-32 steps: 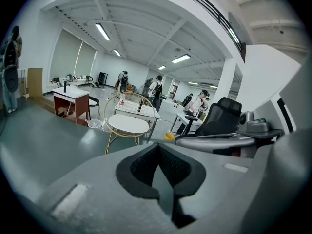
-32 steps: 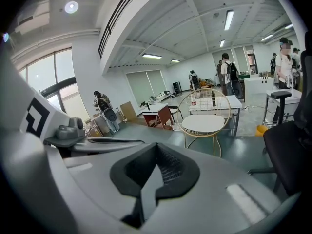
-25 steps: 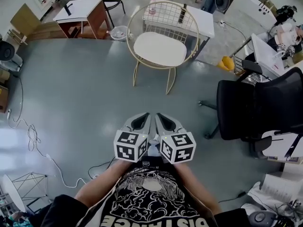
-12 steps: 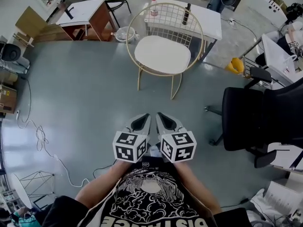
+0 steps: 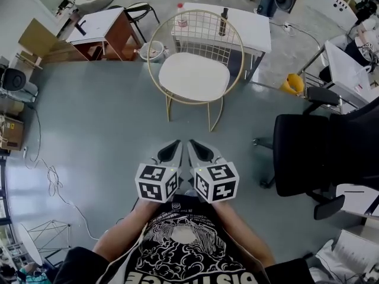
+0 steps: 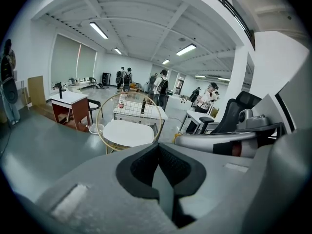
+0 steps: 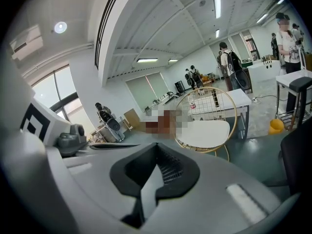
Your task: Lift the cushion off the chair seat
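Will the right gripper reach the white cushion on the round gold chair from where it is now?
Probably not yet. The right gripper sits close to the person's body, jaws shut, with open grey floor between it and the cushion. Nothing blocks the way; stepping closer should do.

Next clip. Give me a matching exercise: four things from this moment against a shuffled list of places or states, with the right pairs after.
Things
1. cushion
2. office chair
3. yellow bucket
4. left tongs

Places or states
A. shut, nothing between them
B. lying on the seat of the gold wire chair
C. on the floor beside the white table
D. black, at the right side of the head view

Pairs: 1-B, 2-D, 3-C, 4-A
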`<state>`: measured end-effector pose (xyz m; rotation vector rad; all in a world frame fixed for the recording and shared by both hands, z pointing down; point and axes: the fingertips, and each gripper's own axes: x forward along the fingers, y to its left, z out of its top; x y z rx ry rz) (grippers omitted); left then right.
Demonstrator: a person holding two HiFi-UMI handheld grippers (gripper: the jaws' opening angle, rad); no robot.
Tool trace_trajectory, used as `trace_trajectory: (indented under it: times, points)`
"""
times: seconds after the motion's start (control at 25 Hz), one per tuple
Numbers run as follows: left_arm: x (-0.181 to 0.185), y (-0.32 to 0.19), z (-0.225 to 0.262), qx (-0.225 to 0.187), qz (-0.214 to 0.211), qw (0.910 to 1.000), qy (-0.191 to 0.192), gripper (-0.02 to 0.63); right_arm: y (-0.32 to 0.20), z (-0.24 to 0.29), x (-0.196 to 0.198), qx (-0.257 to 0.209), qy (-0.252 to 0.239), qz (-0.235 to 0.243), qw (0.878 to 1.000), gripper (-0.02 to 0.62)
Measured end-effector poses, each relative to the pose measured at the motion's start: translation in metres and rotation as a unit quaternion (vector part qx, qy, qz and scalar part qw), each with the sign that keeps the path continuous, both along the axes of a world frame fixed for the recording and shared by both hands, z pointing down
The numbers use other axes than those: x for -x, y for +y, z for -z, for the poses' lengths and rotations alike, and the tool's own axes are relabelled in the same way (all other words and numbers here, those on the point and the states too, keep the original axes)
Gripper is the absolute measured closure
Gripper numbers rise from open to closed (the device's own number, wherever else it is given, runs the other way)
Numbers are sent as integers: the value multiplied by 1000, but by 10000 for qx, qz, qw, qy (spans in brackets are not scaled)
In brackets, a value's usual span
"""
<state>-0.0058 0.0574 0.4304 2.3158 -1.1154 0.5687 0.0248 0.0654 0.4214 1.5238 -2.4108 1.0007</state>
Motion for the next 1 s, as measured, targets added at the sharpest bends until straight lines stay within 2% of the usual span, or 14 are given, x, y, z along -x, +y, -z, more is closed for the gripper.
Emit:
trace_trajectory:
  times: [0.4,1.0]
  points:
    - [-8,-27,8,-151,175,9996,146,611,-21,2,-9,-113,141,149,9997,597]
    - [-25,-111,-17,255,-88,9983,515,611,-97,-10,-25,80,486,-152,9987,598]
